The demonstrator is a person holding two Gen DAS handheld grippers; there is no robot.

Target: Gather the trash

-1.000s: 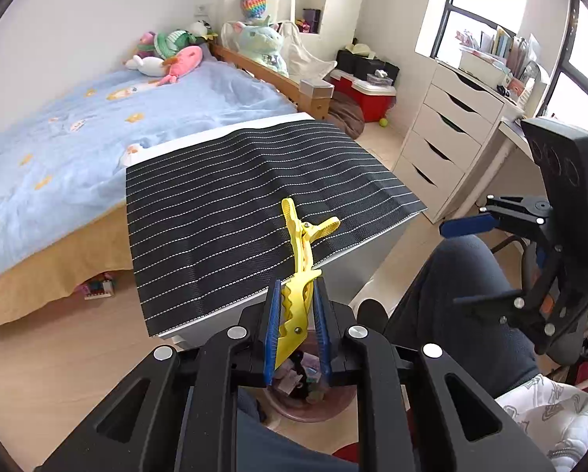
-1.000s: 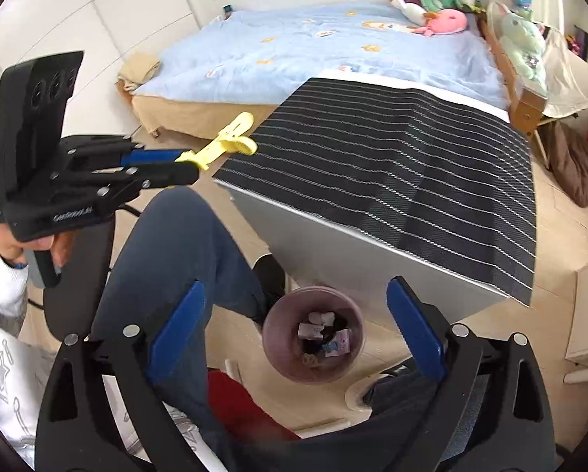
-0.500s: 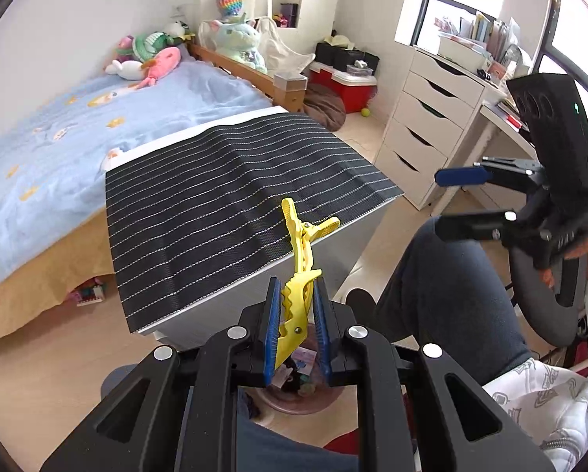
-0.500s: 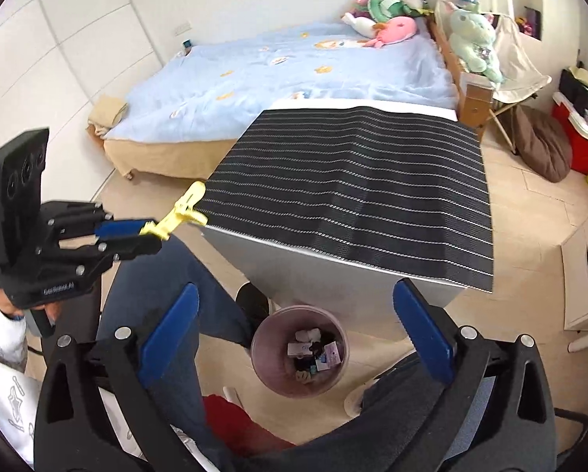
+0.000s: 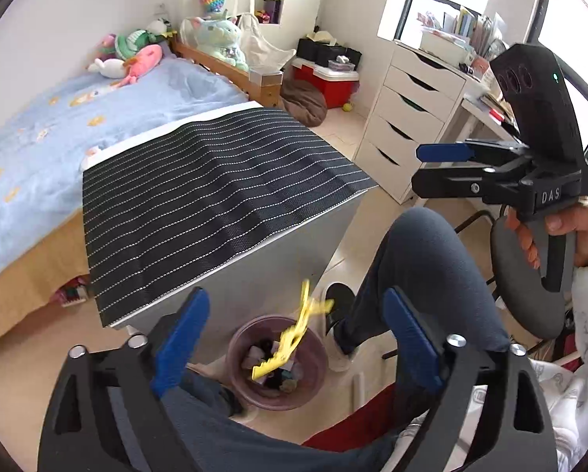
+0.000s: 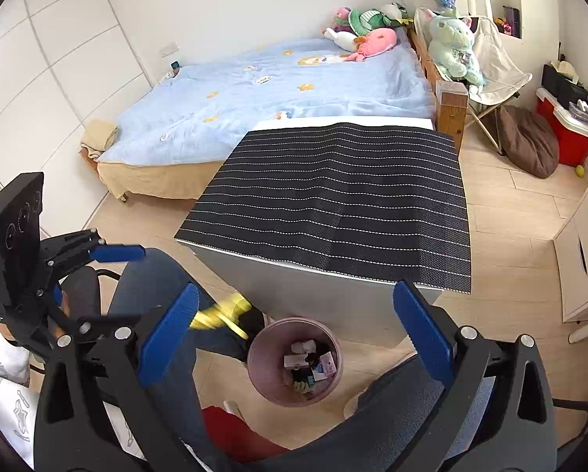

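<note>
Left gripper [image 5: 294, 338]: your fingers stand wide apart with nothing between them, poised above the bin. If you swing away now with the fingers low, one could catch the bin's rim and tip it.

Yellow clip [image 5: 290, 338]: it is loose in the air, blurred, just over the mouth of the bin and tilted with its long end up. It looks set to land inside, but it is long and springy; judged from its slant, it could strike the near rim and bounce out onto the floor beside your shoe.

Bin [image 5: 237, 383]: it stands on the floor just beside the front edge of the tabletop, between your feet, and already holds several scraps. A light bin like this could shift or topple if your knee or foot nudges it.

Tabletop [image 6: 333, 196]: the striped mat covers it, and no trash shows on it in either view. The mat overhangs the front edge, so a careless brush could drag it off toward the bin.

Right gripper [image 6: 294, 330]: your fingers are spread apart and empty, hovering over the bin from the other side. With both tools near the same spot, they could knock together if you move in at once.
</note>
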